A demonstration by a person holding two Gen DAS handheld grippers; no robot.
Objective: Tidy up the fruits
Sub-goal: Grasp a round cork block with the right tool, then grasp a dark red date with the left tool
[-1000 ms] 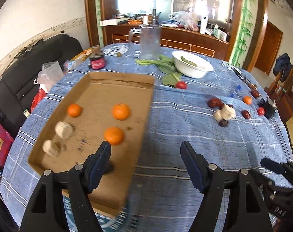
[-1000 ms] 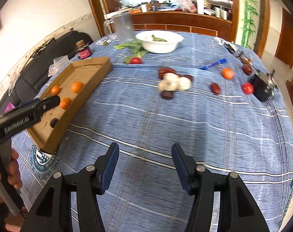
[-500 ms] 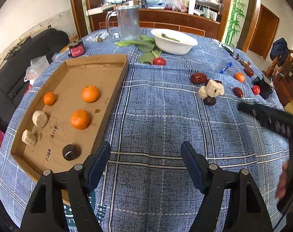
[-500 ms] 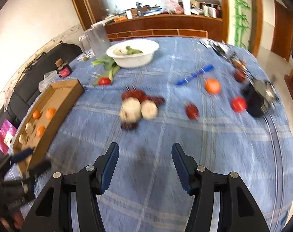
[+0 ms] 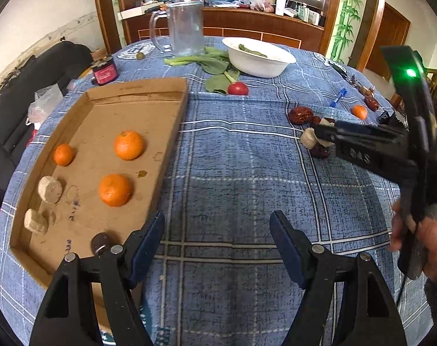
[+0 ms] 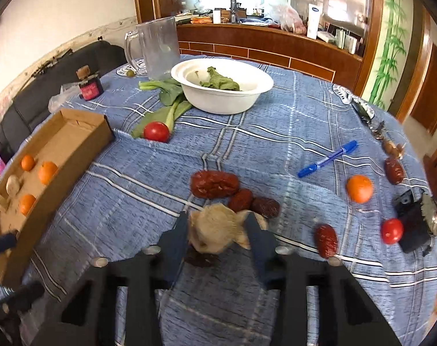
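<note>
So the right claw point(image 6: 217, 230) has just swung over from the bare blue plaid cloth to the little heap in the middle of the counter point(image 6: 276, 132), and its jaws have been closing in that last moment. Now they sit on either side of the pale beige knobbly lump point(image 6: 215, 230), and it looks clenched on it, pads tight against both flanks, though the lump hasn't left the cloth yet as far as I can tell. It's packed in with the wrinkly dark red dates point(image 6: 214, 184) just behind it and another dark one half hidden underneath, so a neighbour might get dragged along on the lift.

The left claw point(image 5: 217, 248) is released and carrying nothing, hanging over the cloth right beside the near corner of the shallow brown cardboard tray point(image 5: 175, 132). The tray holds three small orange tangerines point(image 5: 129, 145), two more of those beige lumps point(image 5: 49, 189) and one dark date point(image 5: 101, 243).

What it means: sorting is maybe halfway. This lump is next to go to the tray, and there's still a loose tangerine point(image 6: 359, 189), small red tomatoes point(image 6: 392, 230) and several dates scattered on the right side.
</note>
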